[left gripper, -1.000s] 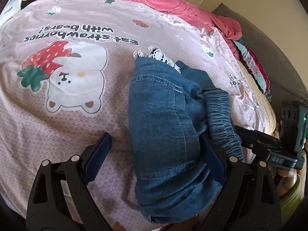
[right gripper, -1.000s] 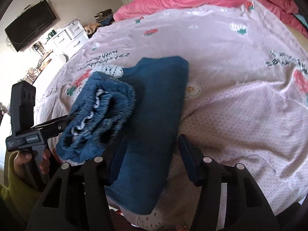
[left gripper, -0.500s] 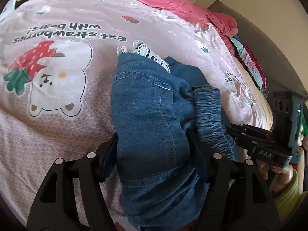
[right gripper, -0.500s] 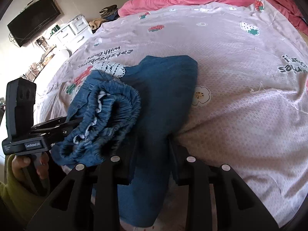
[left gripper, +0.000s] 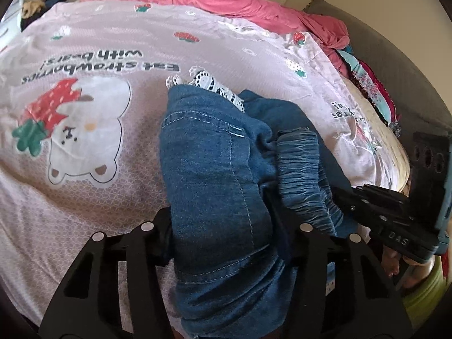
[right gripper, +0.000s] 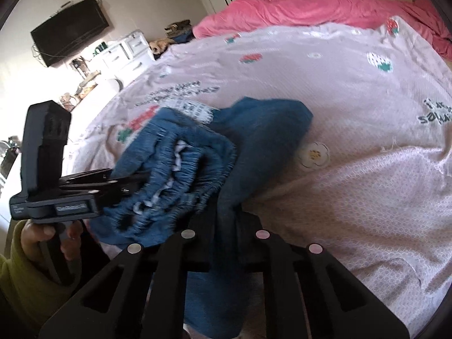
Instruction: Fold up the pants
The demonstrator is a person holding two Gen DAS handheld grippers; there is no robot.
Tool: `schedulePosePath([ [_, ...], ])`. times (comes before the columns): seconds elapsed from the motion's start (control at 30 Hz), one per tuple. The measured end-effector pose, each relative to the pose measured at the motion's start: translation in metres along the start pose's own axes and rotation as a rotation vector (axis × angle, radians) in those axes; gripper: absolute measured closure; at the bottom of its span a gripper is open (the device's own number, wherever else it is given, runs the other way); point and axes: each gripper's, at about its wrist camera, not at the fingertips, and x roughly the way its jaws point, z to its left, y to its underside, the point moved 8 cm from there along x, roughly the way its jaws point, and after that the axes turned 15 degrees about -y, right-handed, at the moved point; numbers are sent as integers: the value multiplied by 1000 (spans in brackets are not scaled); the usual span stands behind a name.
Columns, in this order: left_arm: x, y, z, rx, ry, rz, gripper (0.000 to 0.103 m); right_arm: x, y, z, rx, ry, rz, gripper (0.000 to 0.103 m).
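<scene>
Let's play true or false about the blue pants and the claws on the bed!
1. Both claws pinch the pants. True: the left claw and the right claw are each shut on denim.
2. The pants are red. False: blue denim.
3. White lace peeks out from the pants. True.
4. The sheet shows a cat. False: a bear with a strawberry.
5. The blanket at the far end is green. False: pink.

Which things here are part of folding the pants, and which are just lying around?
In use: pants, left tool, right tool, bed sheet.
Lying about: pink blanket, TV, white drawers.
</scene>
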Motion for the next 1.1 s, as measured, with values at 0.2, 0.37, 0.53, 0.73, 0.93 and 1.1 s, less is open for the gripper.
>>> schedulePosePath([
  [0.2, -14, -17, 0, -8, 12, -40, 60, -7, -17, 19, -72, -6, -27, 93],
  [0.37, -18, -38, 2, -14, 9, -70, 62, -8, -40, 20, -100, 1, -43, 93],
  [0.53, -19, -68, 6, -26, -4, -110, 62, -2, -72, 19, -143, 14, -57, 93],
  [0.73, -13, -100, 9, -21, -28, -134, 62, 10, -102, 11, -174, 33, -60, 93],
  [0.93, 1, -118, 11, -19, -44, -144, 62, 25, -123, -2, -185, 57, -51, 93],
  [1.1, 25, -115, 19, -41, -32, -111, 62, 41, -122, -18, -152, 66, -23, 93],
])
